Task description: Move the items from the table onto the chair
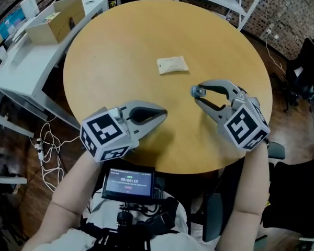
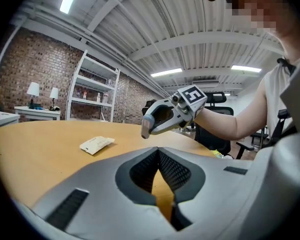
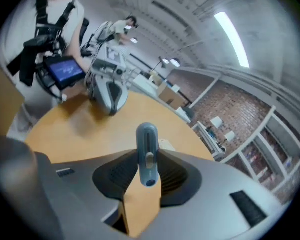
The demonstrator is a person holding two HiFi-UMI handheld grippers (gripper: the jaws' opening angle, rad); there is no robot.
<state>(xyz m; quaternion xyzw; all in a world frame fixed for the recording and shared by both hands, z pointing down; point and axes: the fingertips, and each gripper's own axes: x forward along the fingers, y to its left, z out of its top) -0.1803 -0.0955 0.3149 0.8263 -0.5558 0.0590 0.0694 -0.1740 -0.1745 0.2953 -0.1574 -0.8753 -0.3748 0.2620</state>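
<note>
Here the right claw (image 1: 197, 96) was clamped on a small blue-grey oblong item (image 3: 147, 154), held clear above the worktop (image 1: 110, 56), presumably for carrying to the chair (image 2: 212, 137) on the person's right. The left claw (image 1: 164, 112) was together and empty near the worktop's front edge, probably idle. A pale packet (image 1: 172, 65) lay flat mid-worktop, apart from both, not yet moved

open tabletop (image 1: 110, 51), small packet (image 1: 172, 65) mid-table
</note>
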